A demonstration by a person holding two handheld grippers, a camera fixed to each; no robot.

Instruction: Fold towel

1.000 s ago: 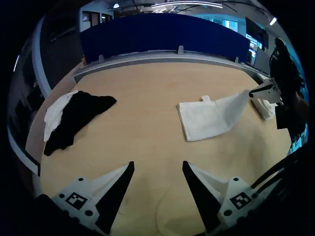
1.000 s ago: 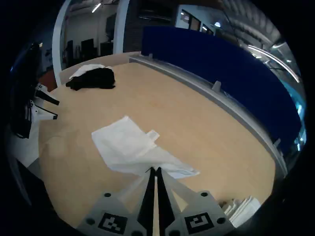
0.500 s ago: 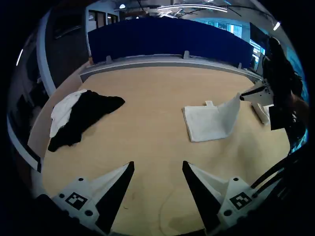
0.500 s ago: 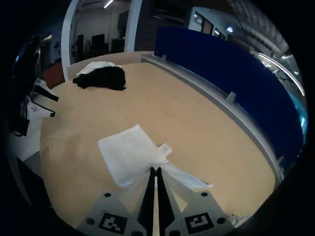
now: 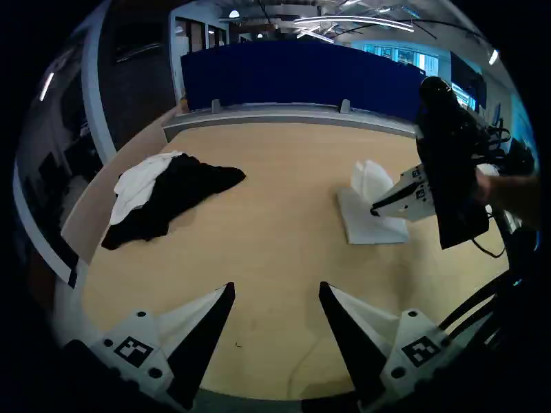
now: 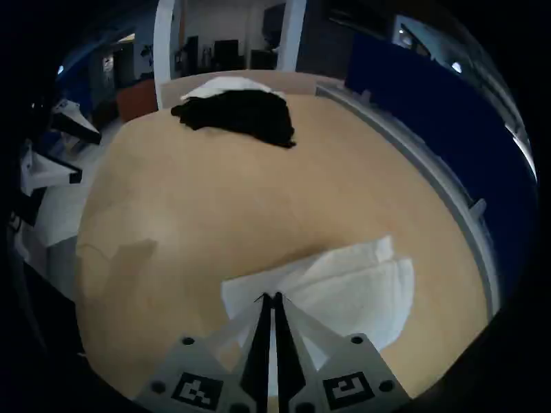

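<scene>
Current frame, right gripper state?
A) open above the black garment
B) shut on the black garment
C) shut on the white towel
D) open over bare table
C: in the right gripper view the right gripper has its fingers pressed together on the near edge of the white towel, while the black garment lies far across the table.
</scene>
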